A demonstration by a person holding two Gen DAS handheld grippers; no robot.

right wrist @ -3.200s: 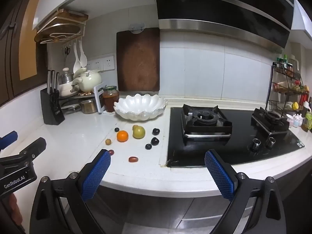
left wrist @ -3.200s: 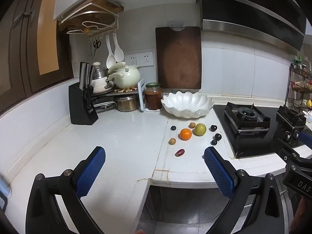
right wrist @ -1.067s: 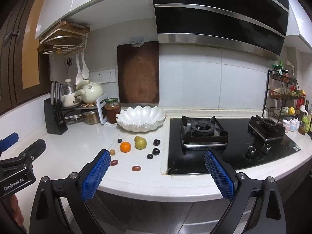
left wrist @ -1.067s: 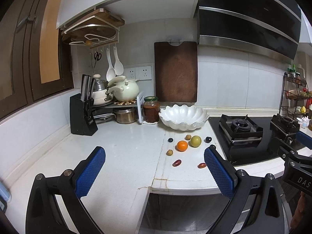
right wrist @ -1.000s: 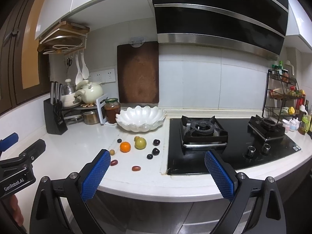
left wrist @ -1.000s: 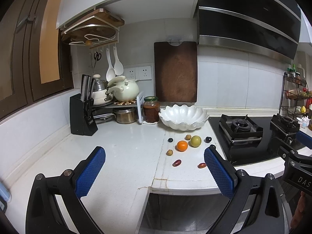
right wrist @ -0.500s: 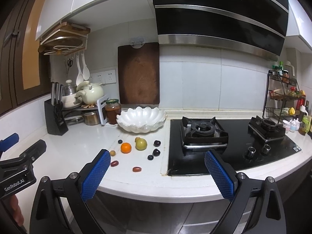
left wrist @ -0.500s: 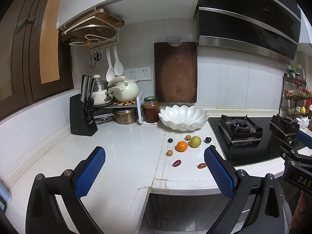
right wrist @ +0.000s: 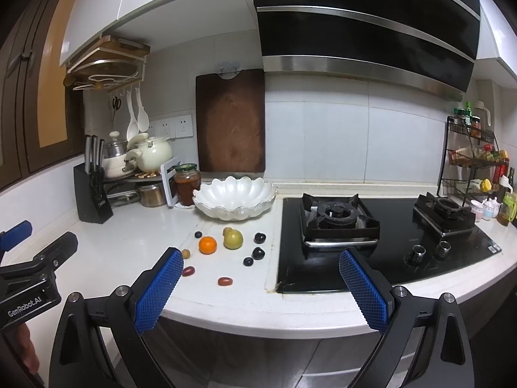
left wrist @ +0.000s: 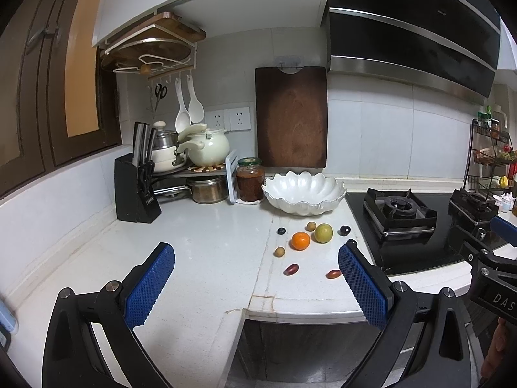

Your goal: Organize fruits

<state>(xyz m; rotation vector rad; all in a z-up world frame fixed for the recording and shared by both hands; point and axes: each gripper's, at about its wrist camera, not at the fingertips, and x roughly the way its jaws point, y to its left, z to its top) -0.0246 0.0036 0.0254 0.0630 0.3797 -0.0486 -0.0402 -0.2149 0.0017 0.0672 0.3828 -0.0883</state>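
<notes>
Both grippers, left gripper [left wrist: 255,286] & right gripper [right wrist: 261,286], hang wide apart w/ nothing held, short of the counter [left wrist: 206,252], while orange [left wrist: 300,240], green fruit [left wrist: 323,233] & small dark/red fruits sit loose just in front of the white bowl [left wrist: 303,194].

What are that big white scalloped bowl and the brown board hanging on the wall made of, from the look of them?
The scalloped bowl looks like glazed ceramic or porcelain: smooth, pearly white, with soft highlights on its fluted rim. It could also be glossy plastic; the pictures leave that open. The cutting board looks like dark wood with a dull finish: brown, with a paler worn oval in the middle, probably from use.
</notes>
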